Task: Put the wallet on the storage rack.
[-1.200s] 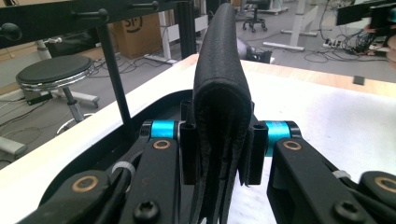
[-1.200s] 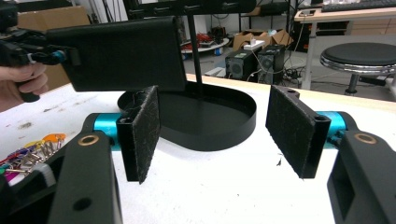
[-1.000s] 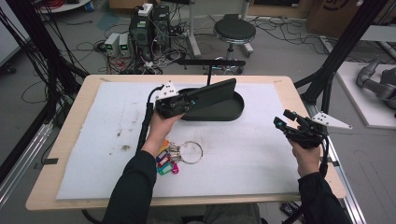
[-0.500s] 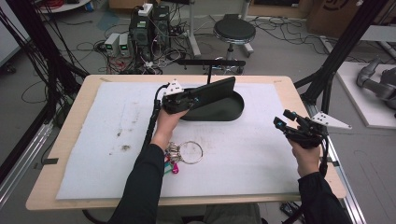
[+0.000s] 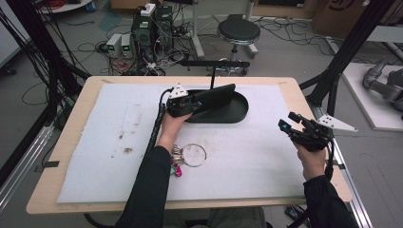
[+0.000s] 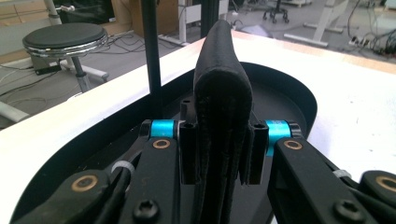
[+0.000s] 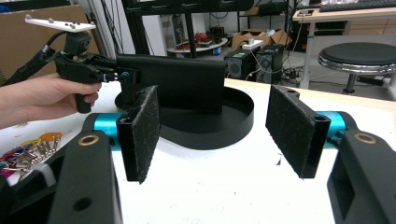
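A black folded wallet [image 5: 216,96] stands on edge over the black oval tray [image 5: 240,115] at the table's far middle. My left gripper [image 5: 196,102] is shut on the wallet's near end. In the left gripper view the wallet [image 6: 219,88] rises between the two pads, which press its sides, with the tray's rim [image 6: 301,95] around it. My right gripper [image 5: 289,125] hovers above the table's right side, open and holding nothing. In the right gripper view its pads [image 7: 142,135] stand wide apart, facing the wallet [image 7: 173,81], the tray [image 7: 229,126] and the left gripper [image 7: 93,70].
A large key ring with several keys and coloured tags [image 5: 190,155] lies on the white mat beside my left forearm. A black T-shaped stand [image 5: 215,63] rises behind the tray. A stool [image 5: 238,31] and computer boxes sit on the floor beyond the table.
My left gripper has moved a little forward and sunk with the wallet toward the tray. The right gripper has not moved.
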`<state>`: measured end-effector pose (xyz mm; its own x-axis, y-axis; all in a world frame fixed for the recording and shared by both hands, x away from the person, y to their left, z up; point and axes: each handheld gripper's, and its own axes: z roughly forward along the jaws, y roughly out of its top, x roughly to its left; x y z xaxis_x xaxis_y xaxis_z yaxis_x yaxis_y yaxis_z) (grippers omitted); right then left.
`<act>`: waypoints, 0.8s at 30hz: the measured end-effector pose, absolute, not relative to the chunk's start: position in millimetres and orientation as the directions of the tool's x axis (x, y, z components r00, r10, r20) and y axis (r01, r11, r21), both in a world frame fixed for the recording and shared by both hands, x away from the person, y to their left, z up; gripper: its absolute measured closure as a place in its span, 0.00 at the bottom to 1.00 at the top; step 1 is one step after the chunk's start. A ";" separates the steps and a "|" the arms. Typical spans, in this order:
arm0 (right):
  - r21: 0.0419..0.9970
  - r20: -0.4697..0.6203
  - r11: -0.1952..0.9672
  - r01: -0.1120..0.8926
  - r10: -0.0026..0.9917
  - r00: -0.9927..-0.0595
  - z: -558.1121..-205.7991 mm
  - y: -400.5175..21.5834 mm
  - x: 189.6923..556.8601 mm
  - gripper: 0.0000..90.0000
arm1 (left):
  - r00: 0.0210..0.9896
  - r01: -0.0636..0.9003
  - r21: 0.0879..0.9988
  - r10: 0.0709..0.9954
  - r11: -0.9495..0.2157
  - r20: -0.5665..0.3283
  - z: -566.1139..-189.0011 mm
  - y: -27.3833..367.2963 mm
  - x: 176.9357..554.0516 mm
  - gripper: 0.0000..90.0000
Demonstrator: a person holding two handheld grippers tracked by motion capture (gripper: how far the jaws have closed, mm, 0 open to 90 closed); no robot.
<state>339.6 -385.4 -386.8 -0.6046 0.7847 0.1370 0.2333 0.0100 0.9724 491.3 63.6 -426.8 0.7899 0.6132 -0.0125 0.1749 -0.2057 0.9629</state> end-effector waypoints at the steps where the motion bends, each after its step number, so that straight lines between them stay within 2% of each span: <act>1: 0.972 0.138 0.010 0.233 0.784 -0.605 -386.8 -385.6 339.7 0.40 | 0.790 0.173 0.964 0.612 -0.204 -0.012 -427.9 64.0 492.2 0.82; 10: 0.972 0.139 0.010 0.237 0.783 -0.606 -387.5 -386.0 339.6 0.40 | 0.780 0.190 0.957 0.626 -0.220 -0.011 -432.9 69.2 495.8 0.80; 16: 0.972 0.134 0.014 0.233 0.782 -0.609 -387.7 -385.8 339.9 0.40 | 0.758 0.216 0.931 0.652 -0.293 0.029 -434.1 68.9 495.3 0.75; 19: 0.972 0.135 0.014 0.233 0.782 -0.609 -387.7 -385.8 339.8 0.40 | 0.754 0.228 0.928 0.656 -0.294 0.023 -434.5 68.8 495.2 0.72; 20: 0.971 0.138 0.012 0.237 0.783 -0.606 -387.7 -385.9 339.8 0.40 | 0.748 0.230 0.930 0.663 -0.288 0.021 -434.0 68.3 495.0 0.67; 21: 0.971 0.138 0.012 0.237 0.783 -0.606 -387.7 -385.9 339.8 0.40 | 0.740 0.235 0.931 0.672 -0.279 0.015 -433.4 67.8 494.7 0.67; 22: 0.972 0.138 0.012 0.236 0.783 -0.606 -387.7 -386.0 339.8 0.40 | 0.736 0.237 0.932 0.677 -0.273 0.011 -432.5 67.8 494.4 0.60; 24: 0.971 0.139 0.012 0.238 0.783 -0.606 -387.6 -385.9 339.4 0.40 | 0.731 0.241 0.932 0.682 -0.271 0.009 -430.2 67.7 493.1 0.53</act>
<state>339.4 -385.9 -387.6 -0.6063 0.7831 0.1387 0.2379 0.0122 0.9712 493.1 67.7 -430.2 0.7312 0.6821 0.0092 0.2414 -0.2715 0.9317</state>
